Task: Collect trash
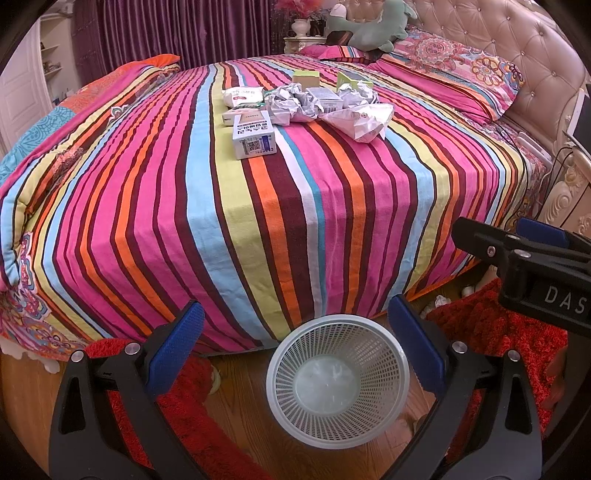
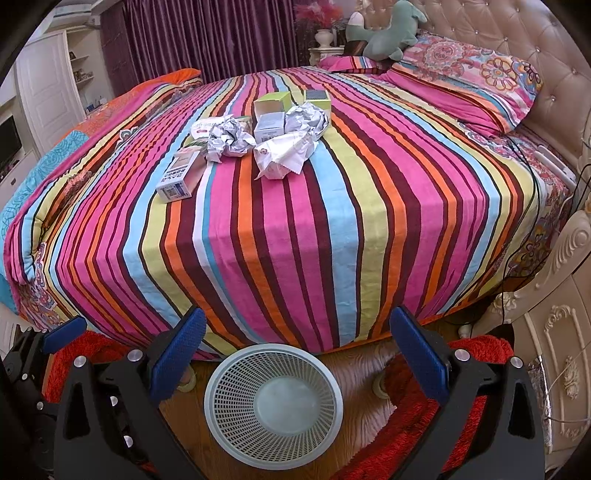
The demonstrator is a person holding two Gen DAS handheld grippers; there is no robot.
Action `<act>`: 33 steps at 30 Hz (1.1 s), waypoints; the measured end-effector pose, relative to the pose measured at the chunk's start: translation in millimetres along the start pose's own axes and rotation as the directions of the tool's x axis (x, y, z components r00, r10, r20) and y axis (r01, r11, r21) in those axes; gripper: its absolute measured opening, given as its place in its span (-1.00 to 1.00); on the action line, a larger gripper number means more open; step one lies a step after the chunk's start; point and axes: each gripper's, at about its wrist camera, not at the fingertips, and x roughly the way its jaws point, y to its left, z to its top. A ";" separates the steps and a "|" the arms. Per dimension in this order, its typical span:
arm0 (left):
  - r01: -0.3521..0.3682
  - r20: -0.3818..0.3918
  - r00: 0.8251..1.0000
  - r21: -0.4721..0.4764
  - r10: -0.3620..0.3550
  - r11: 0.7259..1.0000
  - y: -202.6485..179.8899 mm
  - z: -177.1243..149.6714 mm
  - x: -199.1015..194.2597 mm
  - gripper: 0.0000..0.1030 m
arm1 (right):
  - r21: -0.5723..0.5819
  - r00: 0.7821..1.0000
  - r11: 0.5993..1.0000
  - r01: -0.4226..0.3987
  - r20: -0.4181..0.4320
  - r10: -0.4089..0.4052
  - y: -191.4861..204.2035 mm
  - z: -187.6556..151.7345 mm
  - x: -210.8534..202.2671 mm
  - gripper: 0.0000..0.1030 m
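Observation:
A pile of trash lies on the striped bed (image 1: 258, 206) (image 2: 295, 229): crumpled foil-like paper (image 1: 291, 105) (image 2: 229, 138), a crumpled white wrapper (image 1: 364, 120) (image 2: 284, 153), a white medicine box (image 1: 253, 136) (image 2: 177, 181) and several small boxes. A white mesh wastebasket (image 1: 338, 380) (image 2: 273, 404) stands empty on the wooden floor at the bed's near side. My left gripper (image 1: 295, 343) is open and empty, above the basket. My right gripper (image 2: 295, 350) is open and empty, also above the basket. The right gripper shows in the left wrist view (image 1: 524, 258).
Red shaggy rugs (image 1: 487, 332) (image 2: 424, 424) lie on the floor beside the basket. Pillows (image 2: 469, 74) and a green plush toy (image 2: 391, 33) sit by the tufted headboard. A cream nightstand (image 2: 554, 332) stands at the right. Purple curtains hang behind the bed.

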 end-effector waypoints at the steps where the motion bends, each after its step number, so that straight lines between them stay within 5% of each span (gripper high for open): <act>1: 0.000 0.000 1.000 0.000 0.000 1.000 0.0 0.0 0.0 0.88 | 0.001 1.000 1.000 0.000 0.000 0.000 -0.2 0.0 0.0 0.85; 33: 0.007 -0.031 1.000 -0.009 -0.007 1.000 1.2 -7.9 8.5 0.88 | -0.001 1.000 1.000 0.006 -0.005 -0.006 -1.5 0.7 1.8 0.85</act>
